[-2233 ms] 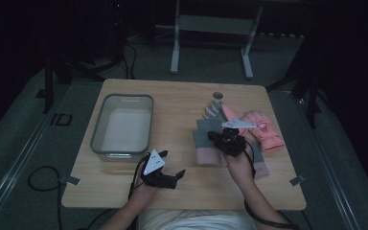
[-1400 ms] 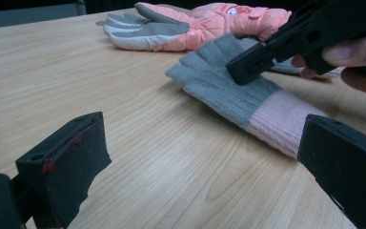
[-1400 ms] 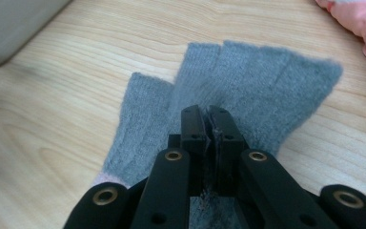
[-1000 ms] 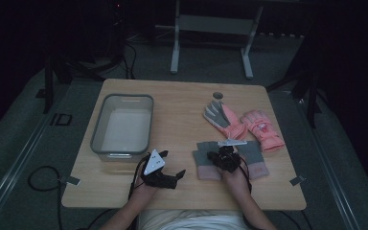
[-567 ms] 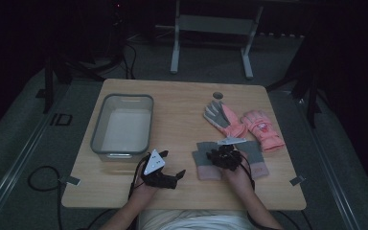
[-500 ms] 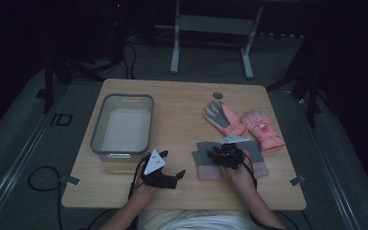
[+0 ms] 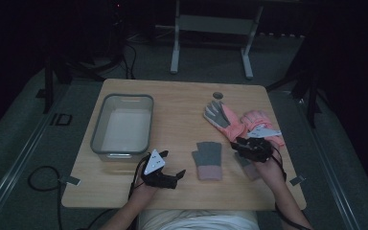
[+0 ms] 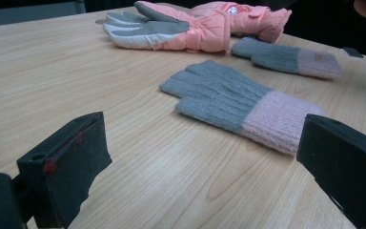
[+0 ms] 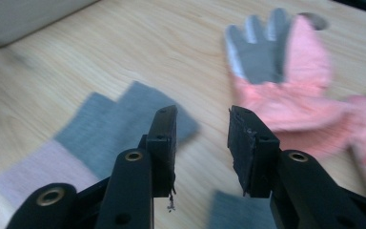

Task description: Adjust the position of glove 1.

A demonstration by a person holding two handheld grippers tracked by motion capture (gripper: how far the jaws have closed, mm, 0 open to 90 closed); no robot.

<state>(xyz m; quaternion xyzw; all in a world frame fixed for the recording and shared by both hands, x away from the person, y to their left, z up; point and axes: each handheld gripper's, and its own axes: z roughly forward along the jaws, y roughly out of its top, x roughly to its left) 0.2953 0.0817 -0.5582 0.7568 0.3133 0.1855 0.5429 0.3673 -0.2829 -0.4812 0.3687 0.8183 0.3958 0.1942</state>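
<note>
Ribbed knit glove [image 8: 238, 102] lies on matt wood-grain table [image 8: 76, 71].

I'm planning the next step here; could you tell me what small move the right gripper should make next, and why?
Probably carry the right gripper on to the nearer pink glove: its jaws have just opened with nothing between them, and both knit gloves already lie flat.

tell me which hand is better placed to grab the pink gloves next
Right. The right gripper hangs open just beside the pink gloves, jaws empty. The left gripper rests open near the table's front edge, with a grey glove between it and them.
</note>
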